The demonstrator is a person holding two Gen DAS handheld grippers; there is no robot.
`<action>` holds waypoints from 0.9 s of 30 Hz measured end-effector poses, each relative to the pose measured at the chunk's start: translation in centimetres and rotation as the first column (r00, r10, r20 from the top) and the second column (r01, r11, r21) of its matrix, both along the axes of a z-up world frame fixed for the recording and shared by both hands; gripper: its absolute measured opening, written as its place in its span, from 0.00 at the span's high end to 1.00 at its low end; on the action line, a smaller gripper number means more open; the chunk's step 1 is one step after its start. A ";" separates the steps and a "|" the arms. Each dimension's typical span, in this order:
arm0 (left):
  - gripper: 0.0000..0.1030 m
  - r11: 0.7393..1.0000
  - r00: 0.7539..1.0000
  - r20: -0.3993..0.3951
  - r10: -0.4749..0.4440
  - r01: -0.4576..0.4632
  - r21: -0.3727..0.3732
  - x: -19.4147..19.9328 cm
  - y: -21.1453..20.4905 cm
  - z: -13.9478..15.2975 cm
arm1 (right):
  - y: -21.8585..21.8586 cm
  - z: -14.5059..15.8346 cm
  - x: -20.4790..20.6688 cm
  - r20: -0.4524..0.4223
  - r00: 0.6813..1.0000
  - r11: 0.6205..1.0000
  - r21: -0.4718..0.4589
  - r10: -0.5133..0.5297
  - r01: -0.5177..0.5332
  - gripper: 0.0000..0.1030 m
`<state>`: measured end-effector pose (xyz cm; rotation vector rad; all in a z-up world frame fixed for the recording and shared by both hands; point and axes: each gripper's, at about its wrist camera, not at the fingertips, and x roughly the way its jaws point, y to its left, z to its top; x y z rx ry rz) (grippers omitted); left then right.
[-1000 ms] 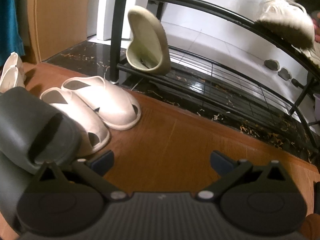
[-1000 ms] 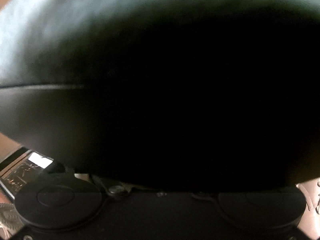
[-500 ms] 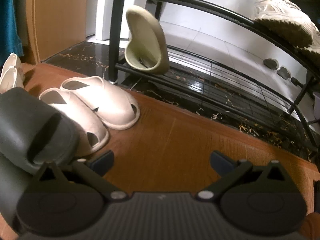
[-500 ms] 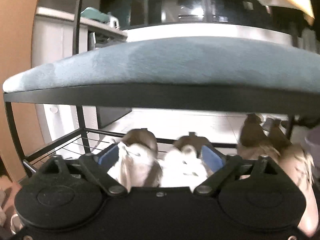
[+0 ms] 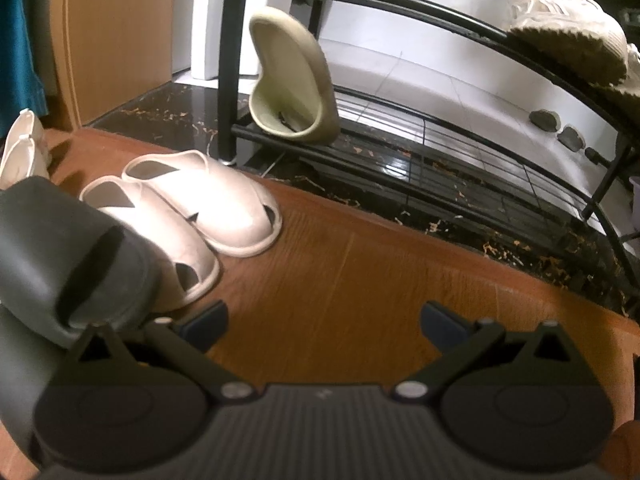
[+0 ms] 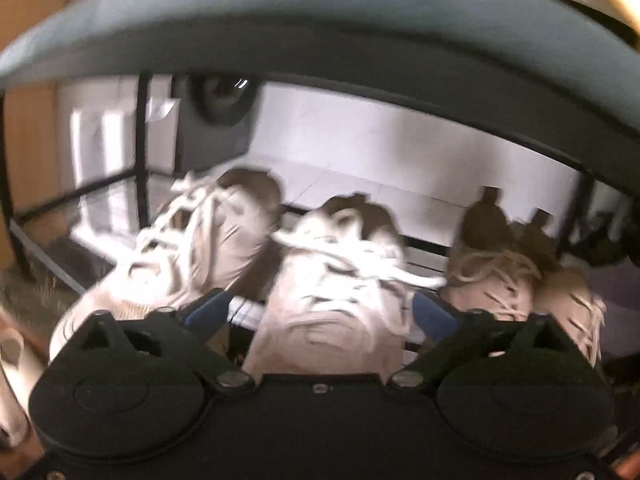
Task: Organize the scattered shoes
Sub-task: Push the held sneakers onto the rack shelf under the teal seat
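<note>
Right wrist view, right gripper (image 6: 320,314) fingers spread around white sneaker (image 6: 336,280), left gripper (image 5: 323,320) fingers spread above floor (image 5: 340,264).

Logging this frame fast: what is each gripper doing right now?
Left gripper: open, empty, over the wooden floor.
Right gripper: open, straddling a white sneaker, not clamped.

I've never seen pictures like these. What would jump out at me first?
Probably the white sneakers lined up on the rack's upper shelf, close in front of the open right gripper. Next, the pair of white slippers on the wooden floor ahead of the open, empty left gripper, and a beige slipper standing on end on the lower shelf.
</note>
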<state>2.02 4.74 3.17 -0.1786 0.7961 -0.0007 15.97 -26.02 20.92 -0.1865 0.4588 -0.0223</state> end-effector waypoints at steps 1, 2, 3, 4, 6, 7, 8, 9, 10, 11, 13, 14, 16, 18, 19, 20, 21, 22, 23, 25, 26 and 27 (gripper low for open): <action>0.00 1.000 1.000 -0.002 0.001 -0.001 0.000 0.0 0.0 0.0 | -0.2 0.1 0.4 -0.017 1.000 1.000 0.007 -0.014 0.014 0.27; 0.00 1.000 1.000 -0.003 0.001 -0.001 -0.001 0.0 0.0 -0.1 | -0.5 0.3 0.5 -0.026 1.000 1.000 0.024 -0.014 0.015 0.27; 0.00 1.000 1.000 -0.006 0.000 0.000 -0.004 0.1 0.0 -0.1 | -0.6 0.4 0.7 -0.036 0.999 1.000 0.025 -0.009 0.010 0.27; 0.00 1.000 1.000 -0.007 -0.001 0.001 -0.005 0.1 0.0 -0.1 | -0.6 0.5 0.9 -0.053 0.999 1.000 0.017 0.001 0.000 0.25; 0.00 1.000 1.000 -0.010 -0.004 0.004 -0.005 0.1 0.0 -0.2 | -0.6 0.7 1.4 -0.091 0.996 1.000 0.009 0.018 -0.017 0.19; 0.00 1.000 1.000 -0.012 -0.005 0.005 -0.005 0.1 -0.1 -0.2 | -0.8 0.8 1.7 -0.115 0.993 1.000 0.014 0.017 -0.016 0.14; 0.00 1.000 1.000 -0.011 -0.006 0.006 -0.005 0.1 -0.1 -0.2 | -0.9 0.8 1.8 -0.127 0.992 1.000 0.015 0.014 -0.013 0.16; 0.00 1.000 1.000 -0.010 -0.005 0.005 -0.005 0.1 -0.1 -0.2 | -0.9 0.8 1.9 -0.139 0.990 1.000 0.017 0.011 -0.009 0.16; 0.00 1.000 1.000 -0.009 -0.004 0.004 -0.005 0.1 -0.1 -0.2 | -0.9 0.8 2.0 -0.143 0.990 1.000 0.012 0.012 -0.011 0.19; 0.00 1.000 1.000 -0.009 -0.003 0.003 -0.005 0.1 -0.1 -0.2 | -0.6 0.6 1.9 -0.134 0.991 1.000 -0.001 0.017 -0.017 0.23; 0.00 1.000 1.000 -0.013 -0.003 0.003 -0.006 0.1 0.0 -0.3 | -0.3 0.4 1.8 -0.115 0.993 1.000 0.003 0.016 -0.016 0.28; 0.00 1.000 1.000 -0.014 -0.004 0.004 -0.006 0.2 -0.1 -0.3 | -0.3 0.3 1.9 -0.106 0.994 1.000 0.010 0.014 -0.012 0.30; 0.00 1.000 1.000 -0.013 -0.006 0.006 -0.003 0.1 -0.1 -0.3 | -0.3 0.2 2.0 -0.088 0.996 1.000 0.026 0.008 -0.006 0.31; 0.00 1.000 1.000 -0.012 -0.007 0.007 0.000 0.1 -0.2 -0.3 | -0.2 0.0 2.3 -0.074 0.997 1.000 0.029 -0.003 0.005 0.32; 0.00 1.000 1.000 -0.012 -0.006 0.006 0.000 0.1 -0.2 -0.3 | -0.2 -0.1 2.6 -0.061 0.998 0.999 0.030 -0.017 0.019 0.34; 0.00 1.000 1.000 -0.013 -0.006 0.006 0.000 0.1 -0.2 -0.3 | -0.2 -0.1 2.8 -0.048 0.998 0.999 0.032 -0.028 0.030 0.36; 0.00 1.000 1.000 -0.016 -0.005 0.005 0.000 0.2 -0.1 -0.4 | -0.3 0.0 2.8 -0.035 0.999 0.999 0.036 -0.035 0.037 0.36; 0.00 1.000 1.000 -0.017 -0.005 0.005 0.000 0.2 -0.2 -0.4 | -0.2 0.1 2.9 -0.024 0.999 0.999 0.035 -0.040 0.041 0.37; 0.00 1.000 1.000 -0.019 -0.005 0.005 0.001 0.2 -0.2 -0.4 | 0.1 0.1 2.9 -0.015 0.999 0.999 0.026 -0.041 0.042 0.38; 0.00 1.000 1.000 -0.021 -0.007 0.007 0.001 0.3 -0.2 -0.5 | 0.7 -0.1 2.8 -0.001 0.999 0.999 0.000 -0.033 0.033 0.39; 0.00 1.000 1.000 -0.021 -0.009 0.009 0.003 0.3 -0.3 -0.5 | 1.0 -0.2 2.8 0.002 1.000 1.000 -0.007 -0.029 0.029 0.39; 0.00 1.000 1.000 -0.021 -0.011 0.011 0.004 0.3 -0.3 -0.5 | 1.0 -0.3 2.8 0.001 1.000 1.000 -0.004 -0.028 0.028 0.39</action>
